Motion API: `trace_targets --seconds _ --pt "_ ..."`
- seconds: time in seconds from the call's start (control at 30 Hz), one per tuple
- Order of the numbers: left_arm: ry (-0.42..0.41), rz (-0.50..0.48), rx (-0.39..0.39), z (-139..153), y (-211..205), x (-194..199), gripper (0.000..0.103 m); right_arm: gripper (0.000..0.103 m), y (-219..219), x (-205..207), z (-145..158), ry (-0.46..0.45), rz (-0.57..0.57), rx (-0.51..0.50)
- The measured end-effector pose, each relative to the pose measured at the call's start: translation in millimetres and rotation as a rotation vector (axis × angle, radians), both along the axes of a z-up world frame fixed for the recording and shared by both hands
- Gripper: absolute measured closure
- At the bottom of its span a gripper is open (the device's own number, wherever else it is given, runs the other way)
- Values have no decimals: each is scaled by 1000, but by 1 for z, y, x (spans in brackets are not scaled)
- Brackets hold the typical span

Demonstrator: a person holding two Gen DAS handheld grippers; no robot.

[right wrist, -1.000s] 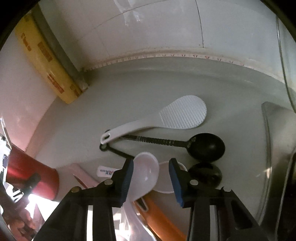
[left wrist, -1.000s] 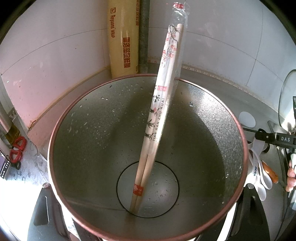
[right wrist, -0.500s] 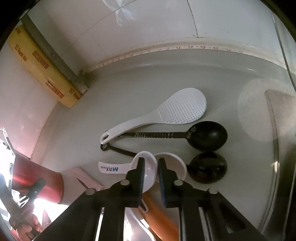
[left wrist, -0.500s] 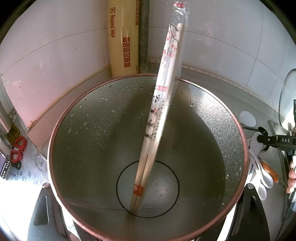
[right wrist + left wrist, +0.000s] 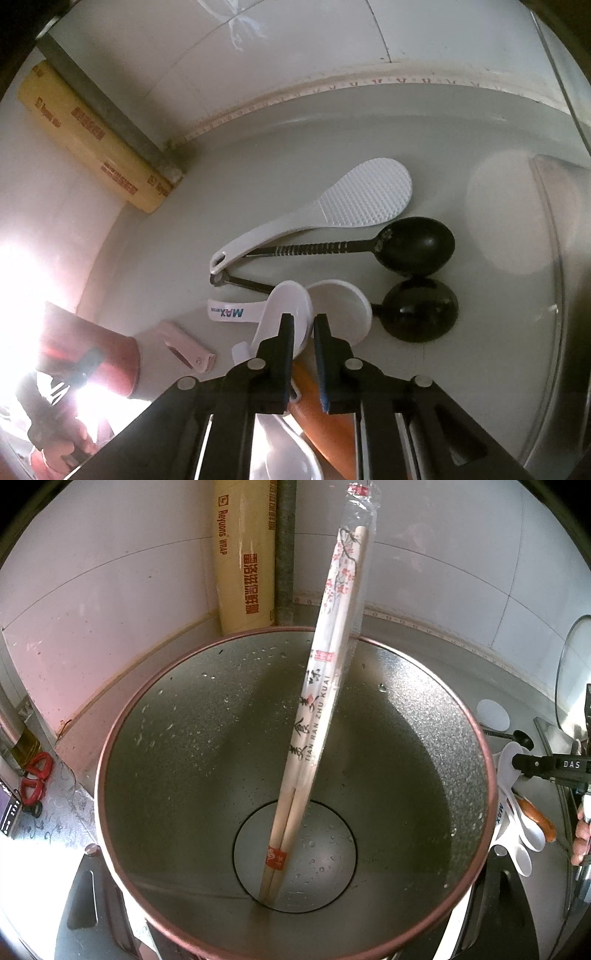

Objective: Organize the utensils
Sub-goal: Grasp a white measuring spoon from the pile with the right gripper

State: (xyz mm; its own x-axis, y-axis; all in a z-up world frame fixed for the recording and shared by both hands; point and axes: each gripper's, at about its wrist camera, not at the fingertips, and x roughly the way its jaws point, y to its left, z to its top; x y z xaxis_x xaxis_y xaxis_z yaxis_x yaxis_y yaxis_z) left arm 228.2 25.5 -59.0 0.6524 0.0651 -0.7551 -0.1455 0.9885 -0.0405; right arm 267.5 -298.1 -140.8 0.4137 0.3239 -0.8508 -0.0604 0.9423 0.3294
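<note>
- Step in hand: picking loose utensils off the worktop to drop into the canister. I judge this the grasp of one spoon, with most of the pile not yet sorted.
- The right gripper has just been closing. Its jaws stand nearly together, with the rim of the white spoon between them, apparently pinched.
- The left gripper is spread wide around the canister, a finger at each side, and holds it with the mouth toward the camera.
- Wrapped chopsticks already lean inside, with their tips on the floor and their tops past the rim at 12 o'clock.
- Next move: lift the spoon clear and carry it toward 8 o'clock in the right wrist view, where the red canister wall shows, then lower it in beside the chopsticks.
- The spoon lies over the MAX-marked scoop and an orange handle, so a lift may drag them.
- Rice paddle at 1 o'clock and two black ladles at 2 to 3 o'clock lie near but apart from the jaws.
- Edges: the tiled wall and a cling-wrap box close the 11 to 12 o'clock side, and a glass lid stands at 3 o'clock. Open room is above the pile and across the bare worktop to the left.
</note>
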Motion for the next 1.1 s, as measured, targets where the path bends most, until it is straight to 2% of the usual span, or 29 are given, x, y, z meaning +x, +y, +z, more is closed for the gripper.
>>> trace_targets --seconds 0.37,0.57,0.77,0.87,1.1 --pt "3 3 7 0 -2 1 14 90 -3 11 -12 41 -5 46" --pt "5 4 8 0 -2 2 14 75 -3 18 -15 51 -1 113" --pt "6 4 8 0 -2 2 14 75 -8 19 -17 57 -21 151" --pt "5 3 8 0 -2 2 14 76 -8 17 -17 57 -32 154" --pt "6 3 8 0 -2 2 14 90 -10 14 -19 52 -69 154"
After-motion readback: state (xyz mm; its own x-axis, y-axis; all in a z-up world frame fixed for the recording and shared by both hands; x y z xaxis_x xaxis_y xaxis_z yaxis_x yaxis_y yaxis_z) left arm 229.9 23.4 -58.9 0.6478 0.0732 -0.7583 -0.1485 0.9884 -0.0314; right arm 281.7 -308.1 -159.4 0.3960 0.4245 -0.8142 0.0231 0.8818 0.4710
